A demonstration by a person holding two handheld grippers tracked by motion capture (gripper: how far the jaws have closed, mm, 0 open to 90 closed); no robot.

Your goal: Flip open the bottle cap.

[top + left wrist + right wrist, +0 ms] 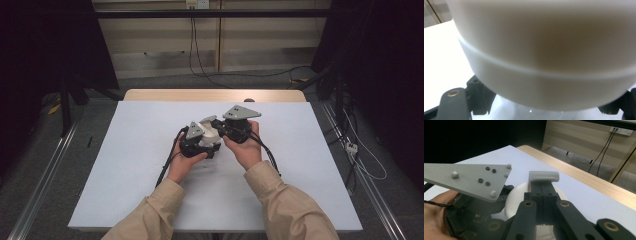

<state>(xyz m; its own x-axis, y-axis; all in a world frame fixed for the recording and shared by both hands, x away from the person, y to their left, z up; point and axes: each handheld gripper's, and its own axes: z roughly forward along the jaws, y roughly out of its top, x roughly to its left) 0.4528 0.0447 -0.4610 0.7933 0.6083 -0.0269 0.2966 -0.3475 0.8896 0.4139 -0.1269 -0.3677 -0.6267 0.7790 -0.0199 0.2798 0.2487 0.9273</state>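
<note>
The right gripper (pixel 544 176) has its jaws pressed together over the white round container (pixel 515 200); the left gripper (pixel 196 142) is clamped on that container (pixel 544 62) at table (pixel 150 165) centre. Judged best: steady the left grip, keep the right tips at twelve o'clock. No readable writing.

Near the centre of the high view, the left gripper (pixel 197 137) and right gripper (pixel 235 125) are held close together, forearms entering from the bottom edge. In the right gripper view, its black jaws are seen pressed together, pointing up-frame.
</note>
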